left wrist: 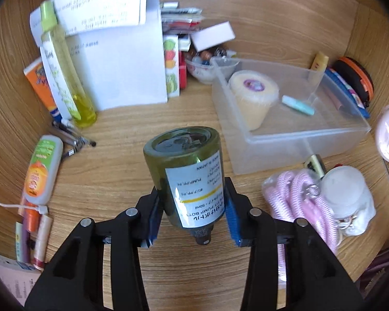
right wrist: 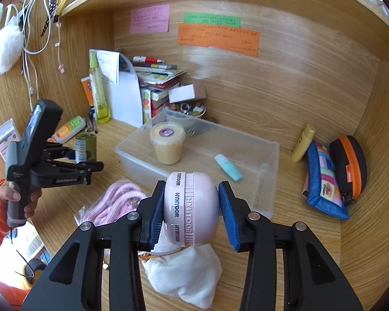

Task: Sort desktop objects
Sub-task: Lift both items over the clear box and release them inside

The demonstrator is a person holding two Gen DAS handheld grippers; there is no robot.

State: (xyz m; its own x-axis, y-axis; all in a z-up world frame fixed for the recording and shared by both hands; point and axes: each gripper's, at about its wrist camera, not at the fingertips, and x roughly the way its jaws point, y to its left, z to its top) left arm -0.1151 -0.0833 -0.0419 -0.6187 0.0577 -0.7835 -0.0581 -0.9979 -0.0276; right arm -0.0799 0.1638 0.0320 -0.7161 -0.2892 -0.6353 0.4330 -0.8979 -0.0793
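My left gripper [left wrist: 192, 207] is shut on a green pump bottle [left wrist: 186, 171] with a white label, held base-forward above the desk, left of the clear plastic bin [left wrist: 298, 134]. It also shows in the right wrist view [right wrist: 84, 147]. My right gripper [right wrist: 192, 207] is shut on a pink round HYNTOOR device [right wrist: 190, 207], held in front of the bin [right wrist: 262, 181]. In the bin sit a yellow tub [left wrist: 251, 98] and a small teal tube [left wrist: 297, 105].
A yellow spray bottle [left wrist: 64, 77], papers [left wrist: 111, 51] and boxes stand at the back left. Tubes [left wrist: 40, 171] lie left. A pink cord bag [left wrist: 298, 199] and white pouch [right wrist: 186, 277] lie in front. Pouches [right wrist: 332, 176] and a yellow tube [right wrist: 303, 142] are at right.
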